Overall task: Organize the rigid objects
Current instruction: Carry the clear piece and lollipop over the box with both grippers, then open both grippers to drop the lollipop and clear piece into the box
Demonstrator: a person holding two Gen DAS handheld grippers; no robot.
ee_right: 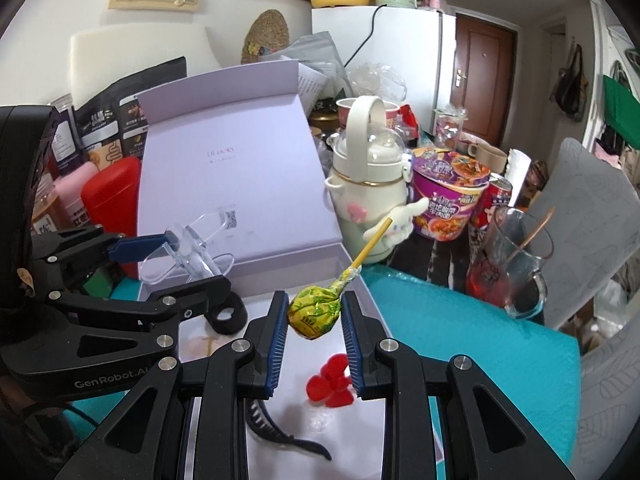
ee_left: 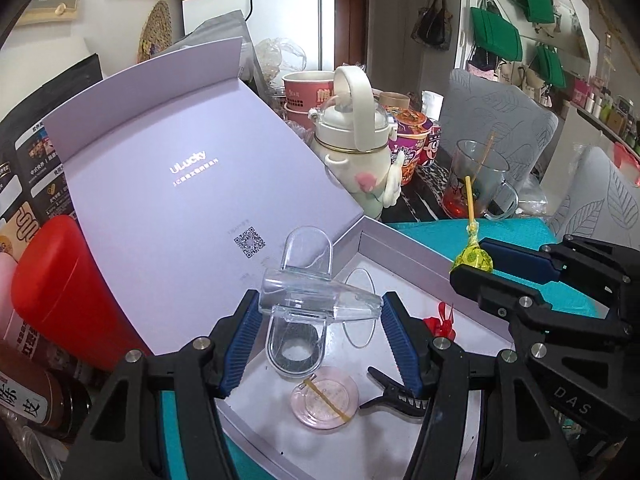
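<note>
Hovering inside box rim [ee_left: 404,242]: left gripper [ee_left: 318,316], right gripper [ee_right: 316,312].

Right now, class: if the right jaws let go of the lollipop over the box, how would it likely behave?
The lollipop looks light and stiff. Its round wrapped head would probably roll, the stick limiting it. The crinkly wrapper may slip.

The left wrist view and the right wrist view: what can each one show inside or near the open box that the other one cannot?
Only the left wrist view shows the pink round disc with a rubber band across it, on the box floor.

Only the right wrist view shows the black hair tie in the box and the red drink can behind it.

Both show the open lavender box, the left gripper holding the clear plastic piece, the right gripper holding the lollipop, the red flower piece and the black hair clip.
</note>
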